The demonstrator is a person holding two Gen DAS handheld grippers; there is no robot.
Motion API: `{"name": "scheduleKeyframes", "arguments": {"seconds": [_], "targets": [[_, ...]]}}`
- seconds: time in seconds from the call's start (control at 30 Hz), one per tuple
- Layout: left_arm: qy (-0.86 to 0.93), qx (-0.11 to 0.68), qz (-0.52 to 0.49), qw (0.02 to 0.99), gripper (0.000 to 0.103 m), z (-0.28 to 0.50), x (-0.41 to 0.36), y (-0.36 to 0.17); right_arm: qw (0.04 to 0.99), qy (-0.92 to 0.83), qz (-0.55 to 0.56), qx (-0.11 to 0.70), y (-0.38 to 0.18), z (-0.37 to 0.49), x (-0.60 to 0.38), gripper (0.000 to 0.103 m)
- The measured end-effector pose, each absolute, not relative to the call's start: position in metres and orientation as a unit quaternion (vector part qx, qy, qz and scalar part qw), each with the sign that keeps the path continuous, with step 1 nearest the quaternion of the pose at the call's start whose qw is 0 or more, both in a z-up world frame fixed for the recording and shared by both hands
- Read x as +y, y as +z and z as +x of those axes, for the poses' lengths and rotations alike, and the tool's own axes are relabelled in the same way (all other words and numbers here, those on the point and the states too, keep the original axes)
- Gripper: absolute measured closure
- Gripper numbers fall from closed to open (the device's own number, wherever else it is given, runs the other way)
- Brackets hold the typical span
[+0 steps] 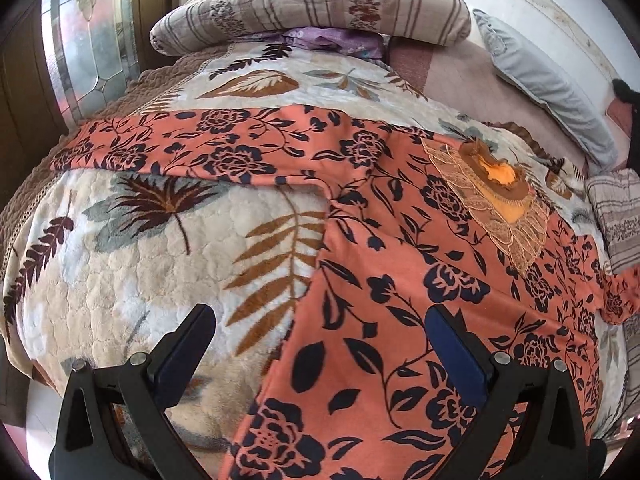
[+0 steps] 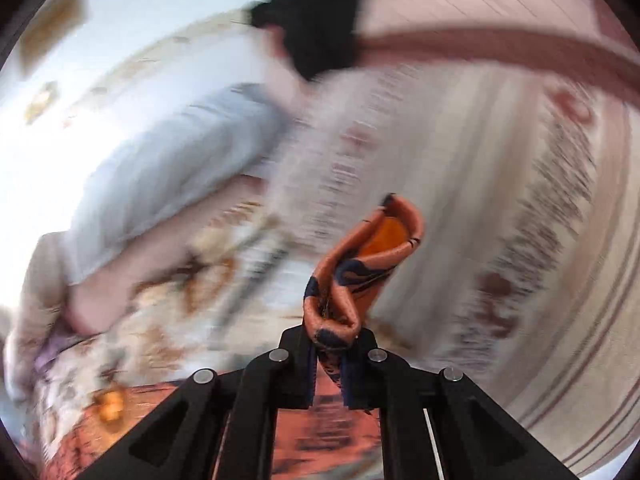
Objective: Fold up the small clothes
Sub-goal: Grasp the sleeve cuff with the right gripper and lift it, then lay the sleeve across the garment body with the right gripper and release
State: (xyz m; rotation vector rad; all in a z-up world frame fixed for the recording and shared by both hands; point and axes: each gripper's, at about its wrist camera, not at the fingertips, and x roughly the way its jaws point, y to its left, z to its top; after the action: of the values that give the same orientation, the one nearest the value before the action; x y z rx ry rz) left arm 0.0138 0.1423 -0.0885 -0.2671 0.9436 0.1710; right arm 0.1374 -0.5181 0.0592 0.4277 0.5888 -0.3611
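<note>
An orange blouse with dark floral print (image 1: 400, 280) lies spread on a leaf-patterned blanket (image 1: 132, 248) on the bed; its lace collar (image 1: 492, 196) points to the far right and one sleeve (image 1: 168, 140) stretches left. My left gripper (image 1: 320, 316) is open and empty, its fingers straddling the blouse's near side edge. In the right wrist view my right gripper (image 2: 334, 340) is shut on a bunched piece of the blouse (image 2: 368, 256) and holds it above the bed; the background is motion-blurred.
A rolled striped quilt (image 1: 312, 12) lies at the far end of the bed. A grey pillow (image 1: 548, 92) lies at the right, also in the right wrist view (image 2: 168, 176). A dark object (image 2: 316, 16) sits beyond it. A patterned glass door (image 1: 88, 48) stands left.
</note>
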Motion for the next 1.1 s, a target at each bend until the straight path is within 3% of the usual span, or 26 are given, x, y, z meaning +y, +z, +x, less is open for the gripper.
{"name": "scheduleKeyframes", "arguments": {"seconds": [0.13, 0.23, 0.4, 0.43, 0.47, 0.5, 0.53, 0.63, 0.9, 1.1], "targets": [[0.086, 0.440, -0.137, 0.883, 0.000, 0.007, 0.156, -0.085, 0.950, -0.031, 0.200, 0.236, 0.118, 0.146, -0.393, 0.094], [0.093, 0.433, -0.140, 0.886, 0.000, 0.001, 0.167, -0.084, 0.952, 0.075, 0.198, 0.220, 0.131, 0.149, -0.295, 0.094], [0.107, 0.432, -0.148, 0.883, 0.000, -0.005, 0.187, -0.088, 0.914, 0.184, 0.233, 0.277, 0.059, 0.162, -0.169, 0.089], [0.109, 0.434, -0.149, 0.882, 0.000, -0.005, 0.190, -0.089, 0.900, 0.200, 0.238, 0.306, 0.030, 0.169, -0.150, 0.079], [0.110, 0.436, -0.150, 0.880, 0.000, -0.005, 0.193, -0.091, 0.887, 0.206, 0.229, 0.344, -0.001, 0.175, -0.133, 0.045], [0.112, 0.439, -0.151, 0.878, 0.000, -0.005, 0.195, -0.092, 0.873, 0.199, 0.207, 0.395, -0.038, 0.185, -0.117, 0.026], [0.113, 0.441, -0.151, 0.877, 0.000, -0.005, 0.196, -0.093, 0.863, 0.194, 0.198, 0.423, -0.069, 0.191, -0.112, 0.023], [0.112, 0.436, -0.147, 0.881, 0.000, -0.006, 0.197, -0.092, 0.811, 0.199, 0.233, 0.498, -0.135, 0.179, -0.129, 0.024], [0.045, 0.448, -0.167, 0.877, 0.000, 0.033, 0.171, -0.083, 0.865, 0.173, 0.266, 0.389, -0.055, 0.154, -0.244, 0.022], [-0.085, 0.460, -0.206, 0.859, 0.000, 0.108, 0.129, -0.065, 0.867, 0.138, 0.277, 0.391, -0.081, 0.127, -0.302, 0.021]]}}
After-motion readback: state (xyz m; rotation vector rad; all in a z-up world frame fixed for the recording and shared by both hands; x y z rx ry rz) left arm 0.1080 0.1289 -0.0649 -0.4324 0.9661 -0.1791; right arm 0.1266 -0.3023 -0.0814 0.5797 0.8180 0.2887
